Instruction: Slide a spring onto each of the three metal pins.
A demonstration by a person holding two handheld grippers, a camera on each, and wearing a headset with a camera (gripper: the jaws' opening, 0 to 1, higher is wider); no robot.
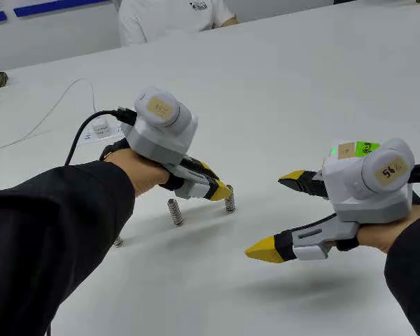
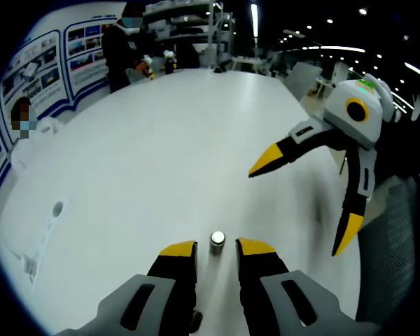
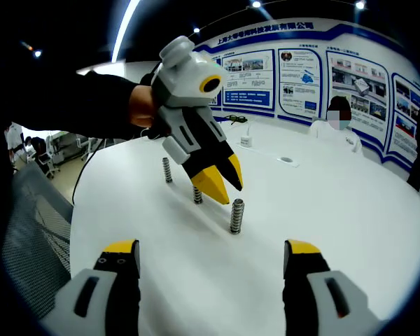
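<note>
Metal springs are standing upright in a row of three on the white table [image 1: 301, 84], each apparently sitting on a pin. The right spring [image 1: 229, 203] is standing just beside the tips of the left gripper [image 1: 220, 190]. The middle spring [image 1: 175, 212] is standing to its left, and the left spring [image 1: 117, 241] is peeking out from behind the person's black sleeve [image 1: 49, 231].

In the left gripper view, a shiny round top [image 2: 218, 241] is showing between the yellow tips with a gap on each side. The jaws are sitting slightly apart and gripping nothing. In the right gripper view, those tips are hovering just above and to the left of the nearest spring.

The right gripper [image 1: 278, 213] is hanging over bare table to the right, well apart from the springs, with its jaws spread wide and holding nothing.

A person in a white shirt [image 1: 171, 17] is showing at the far edge of the table, and a thin cable [image 1: 35, 126] is trailing across the far left.
</note>
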